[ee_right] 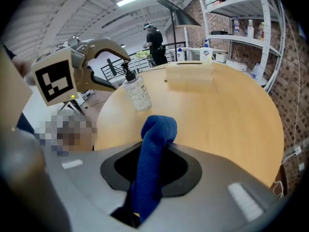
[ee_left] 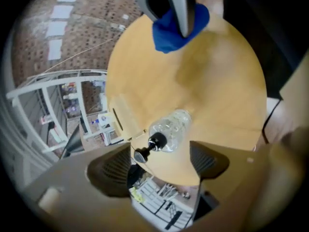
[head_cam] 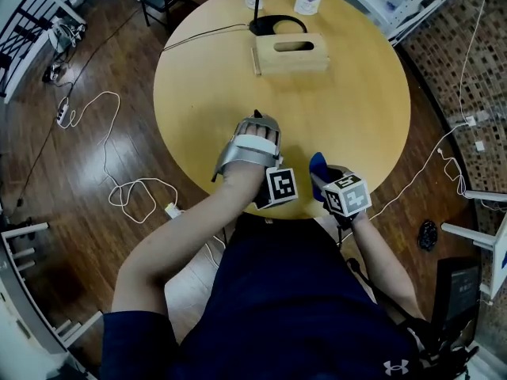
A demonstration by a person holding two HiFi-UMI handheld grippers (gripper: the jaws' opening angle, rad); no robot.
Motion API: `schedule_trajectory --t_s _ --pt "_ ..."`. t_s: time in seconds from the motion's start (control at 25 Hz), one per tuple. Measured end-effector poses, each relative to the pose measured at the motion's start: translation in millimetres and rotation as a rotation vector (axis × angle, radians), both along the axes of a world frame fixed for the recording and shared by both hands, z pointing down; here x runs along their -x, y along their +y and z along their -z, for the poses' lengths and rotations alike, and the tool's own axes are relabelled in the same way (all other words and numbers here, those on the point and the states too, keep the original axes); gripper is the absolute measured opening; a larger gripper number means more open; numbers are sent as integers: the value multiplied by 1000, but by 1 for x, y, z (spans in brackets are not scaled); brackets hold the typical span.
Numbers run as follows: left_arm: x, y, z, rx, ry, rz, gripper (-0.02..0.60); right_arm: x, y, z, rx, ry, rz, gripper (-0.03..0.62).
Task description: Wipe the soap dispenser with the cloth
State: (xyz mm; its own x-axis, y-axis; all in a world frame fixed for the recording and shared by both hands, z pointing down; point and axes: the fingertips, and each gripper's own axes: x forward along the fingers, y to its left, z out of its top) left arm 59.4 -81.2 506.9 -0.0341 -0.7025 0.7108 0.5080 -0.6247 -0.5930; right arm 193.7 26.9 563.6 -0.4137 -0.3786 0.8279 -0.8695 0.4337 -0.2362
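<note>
Right gripper (ee_right: 152, 167) pinches the limp cloth (ee_right: 157, 129); the spread left gripper (ee_left: 161, 166) should brace the probably light, slippery soap dispenser (ee_left: 172, 128) at its neck.

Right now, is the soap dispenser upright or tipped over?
Upright: the soap dispenser stands on the table, pump on top, in the right gripper view.
</note>
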Motion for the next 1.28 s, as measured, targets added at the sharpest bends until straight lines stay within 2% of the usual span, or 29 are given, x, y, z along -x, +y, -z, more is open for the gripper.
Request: schedule_trajectory --t_s 0.12,0.24,0.32,0.36,0.44,0.56,0.64,0.72,0.8,0.88,1.0,1.08,1.16,1.28 --pt "-3 9 13 4 236 74 332 0 6 7 -12 9 -57 95" --pt "1 19 27 11 462 155 315 7 19 17 -30 19 -108 95" --pt "4 38 29 80 635 205 283 16 32 21 -42 1 -130 95" --pt "8 50 29 113 717 220 246 21 40 23 -48 -19 -139 95" --pt "22 73 30 145 867 266 133 31 58 27 -64 -75 -153 94" --pt "41 117 33 269 1131 432 97 49 85 39 -117 -167 -140 94" --pt "47 148 47 377 1352 569 71 59 101 54 -176 -224 -125 94" --pt "47 182 64 463 1578 726 22 61 119 72 -233 -274 -117 94" --pt "38 220 78 513 1739 855 5 50 142 87 -284 -302 -117 94" --pt "20 261 82 522 1789 901 5 26 167 87 -308 -306 -152 94" --pt "-4 312 83 538 1733 891 5 -14 182 56 -251 -244 -234 94" --pt "-6 333 89 542 1716 876 5 -33 162 33 -213 -187 -241 95" --pt "5 338 98 505 1734 881 5 -45 122 23 -202 -155 -244 95" --pt "34 342 105 437 1764 922 5 -48 70 21 -186 -159 -284 94"
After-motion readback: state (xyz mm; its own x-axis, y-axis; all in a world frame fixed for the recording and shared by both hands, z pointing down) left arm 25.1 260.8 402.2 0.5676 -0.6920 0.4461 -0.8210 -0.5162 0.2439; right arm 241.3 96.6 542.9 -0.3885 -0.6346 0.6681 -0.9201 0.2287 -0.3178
